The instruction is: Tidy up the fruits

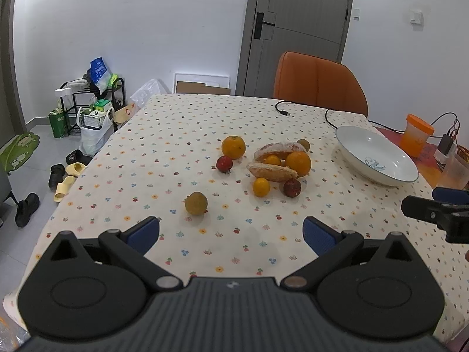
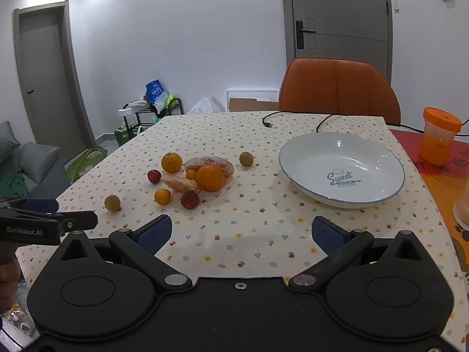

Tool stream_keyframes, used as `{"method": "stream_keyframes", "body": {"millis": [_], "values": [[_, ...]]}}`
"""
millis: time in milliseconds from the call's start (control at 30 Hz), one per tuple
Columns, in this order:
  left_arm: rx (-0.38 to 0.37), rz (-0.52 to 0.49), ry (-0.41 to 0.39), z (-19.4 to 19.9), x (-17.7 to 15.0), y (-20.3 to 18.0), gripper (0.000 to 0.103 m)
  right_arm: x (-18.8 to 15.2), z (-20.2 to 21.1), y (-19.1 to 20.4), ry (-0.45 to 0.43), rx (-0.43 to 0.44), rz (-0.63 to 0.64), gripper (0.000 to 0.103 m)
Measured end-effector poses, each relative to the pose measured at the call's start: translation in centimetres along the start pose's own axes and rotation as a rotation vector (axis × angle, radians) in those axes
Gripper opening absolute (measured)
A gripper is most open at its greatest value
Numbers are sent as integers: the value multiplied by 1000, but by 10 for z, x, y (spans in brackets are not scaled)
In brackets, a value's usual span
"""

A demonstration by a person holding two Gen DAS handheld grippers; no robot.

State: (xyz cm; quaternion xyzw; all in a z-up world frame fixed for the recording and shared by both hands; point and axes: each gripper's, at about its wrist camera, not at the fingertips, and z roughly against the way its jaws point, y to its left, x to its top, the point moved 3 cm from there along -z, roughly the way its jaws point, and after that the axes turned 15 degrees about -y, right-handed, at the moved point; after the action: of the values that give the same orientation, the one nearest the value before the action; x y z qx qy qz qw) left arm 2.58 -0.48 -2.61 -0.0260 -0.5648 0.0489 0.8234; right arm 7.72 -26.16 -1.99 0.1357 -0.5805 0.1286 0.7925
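Fruit lies scattered mid-table: two large oranges (image 1: 233,147) (image 1: 298,163), small oranges (image 1: 261,187), two red plums (image 1: 224,163) (image 1: 292,188), two yellow-brown round fruits (image 1: 196,203) (image 1: 303,145), and two bread rolls (image 1: 272,170). An empty white plate (image 2: 341,168) sits to their right. My left gripper (image 1: 231,233) hovers open over the near table edge, short of the fruit. My right gripper (image 2: 241,231) is open too, near the front edge between fruit and plate. Each gripper shows at the edge of the other's view.
An orange chair (image 2: 338,88) stands behind the table. A black cable (image 2: 293,117) lies at the far edge. An orange-lidded cup (image 2: 438,135) stands on a red mat at right. Shoes and a cluttered rack (image 1: 88,102) are on the floor to the left.
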Motion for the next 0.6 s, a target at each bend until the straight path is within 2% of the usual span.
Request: {"method": "stream_keyframes", "body": {"millis": [400,600], "values": [[-6,22,10,-18,1,12,103,-9,-23,1,27,28,-26,103],[-9,30,11,-30,-1,14,103,-13,-35,1,23,10,-9,103]]}}
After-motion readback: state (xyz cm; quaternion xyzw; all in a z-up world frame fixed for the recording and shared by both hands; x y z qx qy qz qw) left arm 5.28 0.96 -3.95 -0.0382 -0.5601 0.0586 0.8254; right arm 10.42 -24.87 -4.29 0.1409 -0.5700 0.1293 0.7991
